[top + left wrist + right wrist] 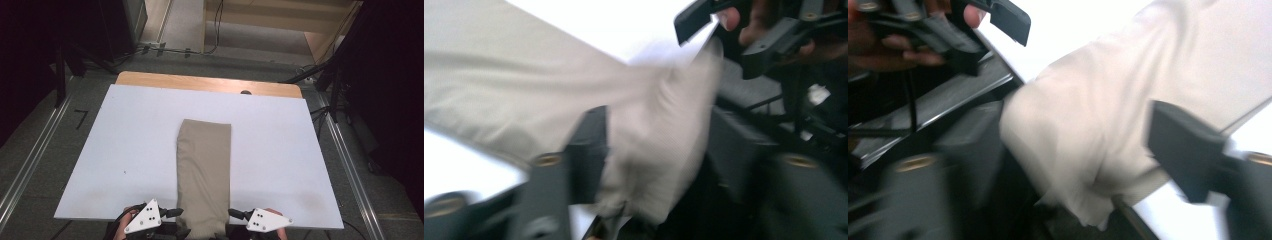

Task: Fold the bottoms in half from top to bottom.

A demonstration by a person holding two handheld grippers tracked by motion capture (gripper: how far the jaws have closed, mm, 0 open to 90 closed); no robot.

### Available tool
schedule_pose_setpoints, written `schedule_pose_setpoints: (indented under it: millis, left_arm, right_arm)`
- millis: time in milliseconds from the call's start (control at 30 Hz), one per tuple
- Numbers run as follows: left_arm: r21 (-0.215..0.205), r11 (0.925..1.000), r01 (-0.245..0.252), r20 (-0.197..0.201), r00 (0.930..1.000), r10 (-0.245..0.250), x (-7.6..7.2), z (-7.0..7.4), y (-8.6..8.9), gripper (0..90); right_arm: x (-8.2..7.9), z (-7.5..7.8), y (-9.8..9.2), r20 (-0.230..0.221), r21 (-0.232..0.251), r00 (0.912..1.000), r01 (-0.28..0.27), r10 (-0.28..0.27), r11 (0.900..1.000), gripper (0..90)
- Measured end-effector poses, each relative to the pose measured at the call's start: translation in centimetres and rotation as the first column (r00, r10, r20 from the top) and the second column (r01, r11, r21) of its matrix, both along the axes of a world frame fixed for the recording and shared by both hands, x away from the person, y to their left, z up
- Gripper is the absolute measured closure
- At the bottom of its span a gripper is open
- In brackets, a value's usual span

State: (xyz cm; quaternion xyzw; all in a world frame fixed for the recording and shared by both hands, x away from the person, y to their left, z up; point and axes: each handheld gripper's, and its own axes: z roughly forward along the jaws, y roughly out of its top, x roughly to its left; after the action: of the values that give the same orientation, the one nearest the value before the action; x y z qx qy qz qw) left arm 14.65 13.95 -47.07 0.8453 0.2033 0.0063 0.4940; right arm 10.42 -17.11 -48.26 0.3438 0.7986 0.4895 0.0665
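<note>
High view: a folded beige cloth is lying lengthwise down the middle of the white bench, its near end hanging over the front edge between the left tool and right tool.

Left gripper view: the blurred jaws are standing apart, the cloth sagging loose between them.

Right gripper view: the jaws are gaping wide, gripping nothing, the cloth drooping between them.

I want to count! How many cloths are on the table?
1. The beige cloth lies folded down the table's middle, its near end hanging over the front edge.
</note>
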Motion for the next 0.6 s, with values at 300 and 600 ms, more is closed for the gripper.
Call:
schedule_pose_setpoints:
  millis: [300, 600]
  left_arm:
    - [-0.058, 0.9978, 0.034, -0.006, 0.9994, -0.034, 1.7, 0.8, 0.6, 7.5]
    - [-0.043, 0.9974, 0.058, 0.044, 0.9975, -0.056, 4.2, 2.0, -0.1, 0.0]
  right_arm:
    - [0.6, 1.4, -0.4, 0.036, 0.021, 0.9991, 0.022, -0.023, 1.0, 0.0]
    - [2.8, 3.1, -0.4, 0.069, 0.003, 0.9972, 0.028, -0.028, 1.0, 0.0]
